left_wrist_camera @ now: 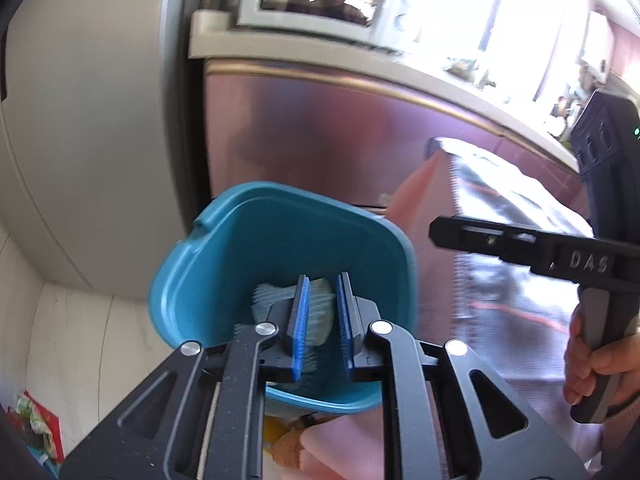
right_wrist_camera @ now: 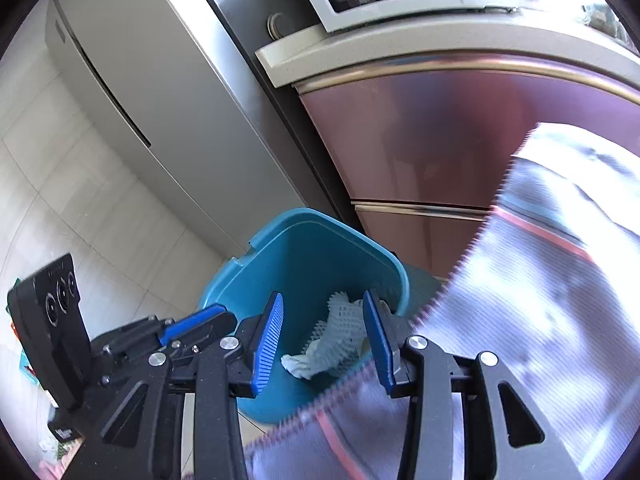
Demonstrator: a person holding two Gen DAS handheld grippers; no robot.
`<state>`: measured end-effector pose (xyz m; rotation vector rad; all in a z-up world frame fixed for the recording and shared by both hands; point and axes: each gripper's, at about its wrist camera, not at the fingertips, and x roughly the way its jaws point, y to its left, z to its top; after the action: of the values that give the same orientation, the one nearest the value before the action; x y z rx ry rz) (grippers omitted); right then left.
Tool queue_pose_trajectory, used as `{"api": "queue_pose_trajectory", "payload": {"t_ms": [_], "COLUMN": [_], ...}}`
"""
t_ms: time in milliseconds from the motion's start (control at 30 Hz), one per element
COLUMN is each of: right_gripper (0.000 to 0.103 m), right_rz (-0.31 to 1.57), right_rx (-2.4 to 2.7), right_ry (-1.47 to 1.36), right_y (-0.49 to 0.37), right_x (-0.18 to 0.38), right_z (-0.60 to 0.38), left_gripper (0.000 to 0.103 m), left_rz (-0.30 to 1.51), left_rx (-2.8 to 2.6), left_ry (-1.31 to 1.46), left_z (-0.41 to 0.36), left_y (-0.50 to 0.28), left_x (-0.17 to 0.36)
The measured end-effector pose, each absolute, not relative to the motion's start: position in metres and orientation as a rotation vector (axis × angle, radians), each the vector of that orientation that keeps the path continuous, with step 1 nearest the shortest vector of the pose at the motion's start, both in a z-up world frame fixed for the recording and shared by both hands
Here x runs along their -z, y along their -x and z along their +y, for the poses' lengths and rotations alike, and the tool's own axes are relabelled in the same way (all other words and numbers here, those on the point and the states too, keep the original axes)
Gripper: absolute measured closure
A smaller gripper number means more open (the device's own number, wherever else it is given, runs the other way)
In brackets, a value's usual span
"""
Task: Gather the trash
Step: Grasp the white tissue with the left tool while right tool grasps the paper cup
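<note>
Two grippers over one teal bin (right_wrist_camera: 304, 264), so we're pretty clearly at the drop-off end of the collecting. We've got both pointed down into the bin's mouth, which makes sense: it stands upright on the tile floor with its opening facing up, tucked by the fridge (right_wrist_camera: 152, 92) and the reddish cabinet (right_wrist_camera: 420, 140), so anything we let go of falls straight in.

Our left gripper (left_wrist_camera: 322, 320) has its blue pads only a narrow gap apart and nothing pinched between them. The pale green foam netting (left_wrist_camera: 320, 312) we see through that gap looks like it's lying down in the bin, not in our grip. In the right wrist view it's a crumpled strip on the bin's bottom, long axis running roughly from the lower left up toward the far right wall.

Our right gripper (right_wrist_camera: 324, 340) has its fingers spread wider, also empty between the pads. A big silvery foil bag (right_wrist_camera: 540, 280) with a zigzag edge and red stripes hangs just beside its right finger, outside the jaws. Whether anything holds it, we can't tell. Probably next in line.
</note>
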<state>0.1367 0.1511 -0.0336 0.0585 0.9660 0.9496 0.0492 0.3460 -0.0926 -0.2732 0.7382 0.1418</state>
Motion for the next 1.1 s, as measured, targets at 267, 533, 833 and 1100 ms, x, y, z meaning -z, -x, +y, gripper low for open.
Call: {"api": "queue_pose_trajectory", "payload": {"t_ms": [267,533,833,1100], "right_gripper": [0.049,0.045,0.044,0.044], "right_rz": [0.804,0.708,0.664,0.606], "right_rx": [-0.943,-0.776,-0.48,-0.219], "right_ry": [0.012,0.002,-0.11,-0.228], "right_y": [-0.092,-0.054,-0.02,0.006], "right_x": [-0.008,-0.031,-0.025,-0.024], "right_z": [0.072,-0.039,-0.172,-0.296], "left_gripper": [0.07,0.057,0.054,0.054], "left_rz": [0.627,0.603,0.654,0.718], "left_rx": [0.031,0.248,0.475,0.598], "left_ry": [0.203,0.119,0.039,-0.024], "left_z": [0.28,0.178,0.054,-0.023], "left_y": [-0.038,-0.044,-0.056,-0.068], "left_x": [0.053,0.036,0.04,0.056]}}
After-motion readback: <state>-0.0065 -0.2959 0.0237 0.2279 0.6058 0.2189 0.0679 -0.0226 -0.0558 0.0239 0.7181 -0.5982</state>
